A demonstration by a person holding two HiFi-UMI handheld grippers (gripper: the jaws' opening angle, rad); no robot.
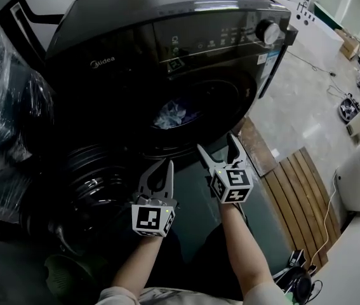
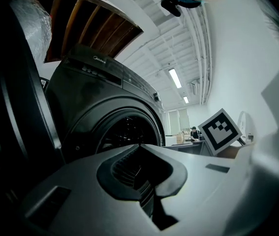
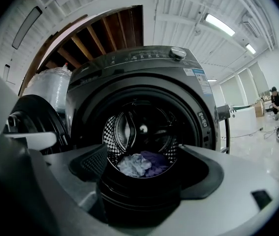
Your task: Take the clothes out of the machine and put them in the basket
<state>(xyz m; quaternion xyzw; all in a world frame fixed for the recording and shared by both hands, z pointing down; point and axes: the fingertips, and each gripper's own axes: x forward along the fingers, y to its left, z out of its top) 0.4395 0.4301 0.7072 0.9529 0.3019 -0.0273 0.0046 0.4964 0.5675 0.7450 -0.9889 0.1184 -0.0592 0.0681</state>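
Two grippers are held in front of a dark washing machine (image 1: 167, 37) in the head view. Its round door (image 1: 91, 176) is swung open to the left. Inside the drum (image 1: 211, 100) a small heap of clothes (image 1: 170, 114) lies low, pale against the dark. Our left gripper (image 1: 164, 167) sits in front of the open door with its jaws drawn together and nothing between them. Our right gripper (image 1: 219, 148) is just beside it, nearer the drum mouth, jaws spread and empty. A knob (image 1: 268, 32) sits at the right end of the machine's panel, and a plastic-wrapped bundle (image 1: 2, 107) stands at the machine's left side.

From the left gripper view, we see the left gripper (image 2: 140, 146) with its jaws clenched shut on nothing. Beyond them the washing machine (image 2: 105, 97) rises at a slant, its drum opening dark. The right gripper's marker cube (image 2: 220, 131) shows to the right.

From the right gripper view, we look straight into the drum (image 3: 144, 127). The right gripper (image 3: 143, 149) has its jaws released, wide apart, framing the drum mouth without touching anything. The clothes (image 3: 141, 163) rest on the drum's bottom: a crumpled pale piece on the left touches a purple one on the right. The open door (image 3: 31, 122) is at the left, the knob (image 3: 177, 53) tops the panel, and a person (image 3: 277, 100) is far off at the right edge of the floor.
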